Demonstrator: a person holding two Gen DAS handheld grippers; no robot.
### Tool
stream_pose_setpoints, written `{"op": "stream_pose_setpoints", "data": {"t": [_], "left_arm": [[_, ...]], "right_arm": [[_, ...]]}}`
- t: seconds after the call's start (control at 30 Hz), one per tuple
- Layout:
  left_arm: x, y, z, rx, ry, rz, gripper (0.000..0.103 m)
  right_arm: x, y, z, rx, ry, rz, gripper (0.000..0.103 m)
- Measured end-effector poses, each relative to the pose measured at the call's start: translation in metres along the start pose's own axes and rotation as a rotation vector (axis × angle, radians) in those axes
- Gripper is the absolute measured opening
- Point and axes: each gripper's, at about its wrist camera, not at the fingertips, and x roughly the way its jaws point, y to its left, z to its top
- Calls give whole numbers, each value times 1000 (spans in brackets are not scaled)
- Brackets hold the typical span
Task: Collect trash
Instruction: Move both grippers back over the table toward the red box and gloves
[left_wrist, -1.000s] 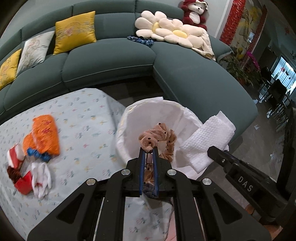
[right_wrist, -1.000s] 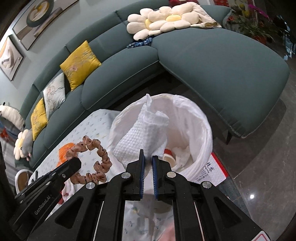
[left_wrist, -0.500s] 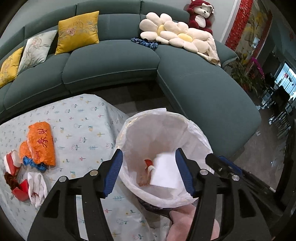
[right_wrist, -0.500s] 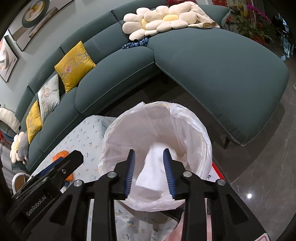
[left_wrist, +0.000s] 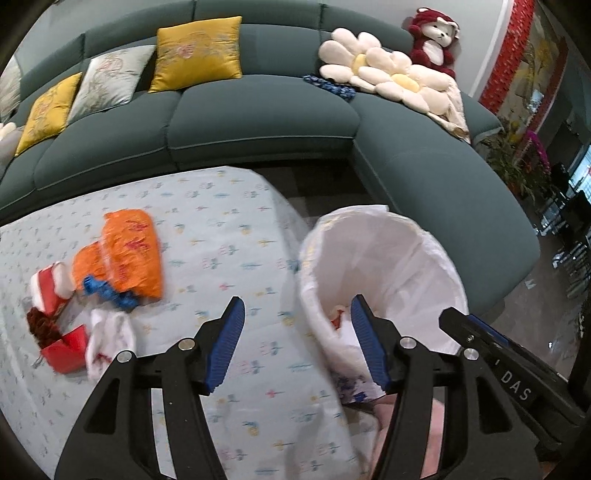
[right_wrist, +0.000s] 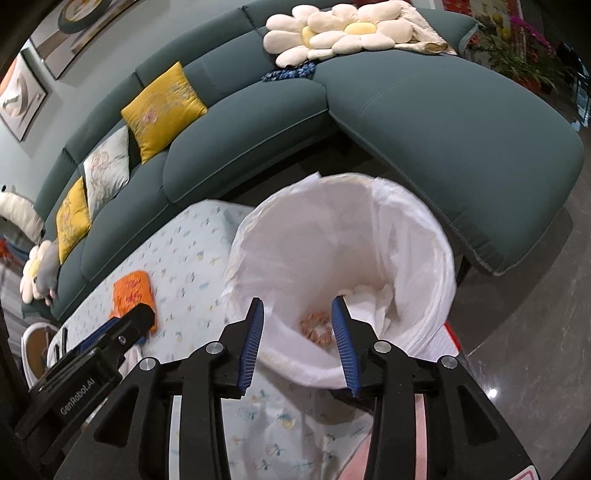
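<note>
Both hand-held grippers empty beside the white-lined bin (right_wrist: 424, 258).
Left hand-held gripper (left_wrist: 297, 345) gapes; right hand-held gripper (right_wrist: 298, 341) is opening. Crinkly orange plastic wrapper (left_wrist: 127, 254) on the table (left_wrist: 229, 236): light, slippery; pinch an edge.

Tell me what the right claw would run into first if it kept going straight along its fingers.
Most likely the near rim of the white bin liner, then the bin's inside, where the brown scrunchie lies. The right claw is opening, with nothing between its pads. Depth is hard to judge here.
</note>
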Motion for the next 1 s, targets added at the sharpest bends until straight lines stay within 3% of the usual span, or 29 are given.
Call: {"op": "stream_pose_setpoints", "data": {"t": [1.0], "left_arm": [[-57,175,-87,-356,-18,167,73]], "right_arm": [[8,122,-90,-264,113,45,39]]}}
